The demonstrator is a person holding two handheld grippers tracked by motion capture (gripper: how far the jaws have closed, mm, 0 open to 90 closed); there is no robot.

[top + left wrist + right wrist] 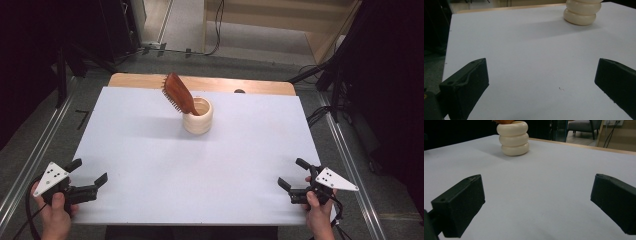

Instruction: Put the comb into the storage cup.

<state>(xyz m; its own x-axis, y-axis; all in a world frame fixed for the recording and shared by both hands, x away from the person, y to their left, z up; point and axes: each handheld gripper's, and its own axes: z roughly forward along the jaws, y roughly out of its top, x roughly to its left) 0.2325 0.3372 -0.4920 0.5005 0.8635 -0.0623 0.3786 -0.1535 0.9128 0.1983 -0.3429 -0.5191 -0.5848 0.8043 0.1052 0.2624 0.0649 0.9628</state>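
- My left gripper (89, 175) sits low at the near left edge of the white table (150, 165), its jaws spread wide with nothing between them.
- My right gripper (292, 174) sits at the near right edge, its jaws likewise wide apart and empty.
- Well ahead of both sets of jaws stands a cream ribbed holder (197, 116), upright, built like three stacked rings.
- From the left gripper view the holder (582, 11) lies far ahead and toward the right jaw; from the right gripper view it (514, 138) lies far ahead and toward the left jaw.
- A brown wooden hairbrush (179, 93) stands in the holder, handle down inside, head up.
- Its long axis runs steeply upward, tilted away from the right jaws and toward the left side, bristles facing that lower left side.
- I judge the step in hand is the reach toward the brush.
- To do it well, I would bring one set of jaws in high, line them across the brush's narrow width, and lift along its tilt so the holder does not tip.
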